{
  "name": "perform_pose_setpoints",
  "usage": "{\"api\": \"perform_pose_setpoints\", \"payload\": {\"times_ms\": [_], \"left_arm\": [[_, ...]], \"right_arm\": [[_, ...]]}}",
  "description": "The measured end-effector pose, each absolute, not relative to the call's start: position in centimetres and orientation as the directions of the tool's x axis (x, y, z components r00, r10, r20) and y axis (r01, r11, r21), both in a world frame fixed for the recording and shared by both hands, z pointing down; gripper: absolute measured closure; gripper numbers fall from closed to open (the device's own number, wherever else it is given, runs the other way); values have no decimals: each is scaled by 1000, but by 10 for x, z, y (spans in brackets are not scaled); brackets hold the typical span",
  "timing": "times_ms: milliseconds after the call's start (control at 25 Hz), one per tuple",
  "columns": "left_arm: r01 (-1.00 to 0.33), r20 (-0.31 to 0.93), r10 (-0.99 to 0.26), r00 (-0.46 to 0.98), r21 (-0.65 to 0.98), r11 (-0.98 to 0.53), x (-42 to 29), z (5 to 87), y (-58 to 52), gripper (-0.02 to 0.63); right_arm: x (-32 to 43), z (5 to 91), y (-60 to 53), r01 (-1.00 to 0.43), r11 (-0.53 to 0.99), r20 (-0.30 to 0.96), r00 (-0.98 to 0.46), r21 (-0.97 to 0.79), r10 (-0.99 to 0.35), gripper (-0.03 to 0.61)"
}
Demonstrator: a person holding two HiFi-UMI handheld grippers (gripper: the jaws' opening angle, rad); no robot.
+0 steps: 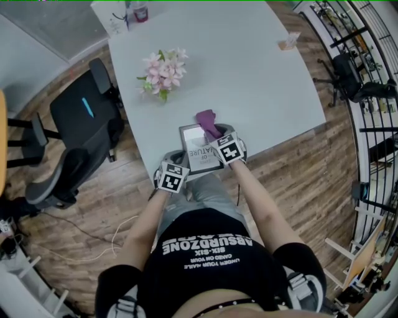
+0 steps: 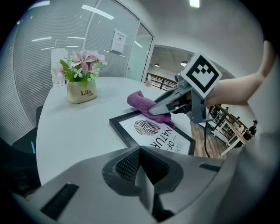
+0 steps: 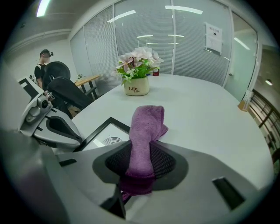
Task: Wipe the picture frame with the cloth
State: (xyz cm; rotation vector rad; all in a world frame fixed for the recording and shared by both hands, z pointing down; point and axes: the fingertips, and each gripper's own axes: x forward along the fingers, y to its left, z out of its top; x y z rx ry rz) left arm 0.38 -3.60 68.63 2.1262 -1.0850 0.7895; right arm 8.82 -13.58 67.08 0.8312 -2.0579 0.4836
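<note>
A black picture frame with a leaf print lies flat at the near edge of the white table. My right gripper is shut on a purple cloth. The cloth rests on the frame's far right part. In the right gripper view the cloth runs out between the jaws over the frame. My left gripper sits at the frame's near left corner, with its jaws shut and nothing visible between them. The left gripper view shows the frame just ahead and the right gripper on the cloth.
A pot of pink flowers stands mid-table behind the frame. A bottle and a small orange item sit at the far edges. A black office chair stands left of the table. A person stands far behind.
</note>
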Motion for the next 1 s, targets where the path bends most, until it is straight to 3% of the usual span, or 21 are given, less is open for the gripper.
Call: {"api": "perform_pose_setpoints", "payload": {"times_ms": [760, 1000], "left_arm": [[-843, 729, -486, 481, 234, -484, 5, 686, -36, 598], [-842, 722, -469, 509, 303, -447, 3, 686, -38, 598]], "right_arm": [[114, 671, -115, -758, 653, 820, -380, -11, -428, 443], [118, 672, -102, -765, 643, 815, -391, -29, -428, 443]]}}
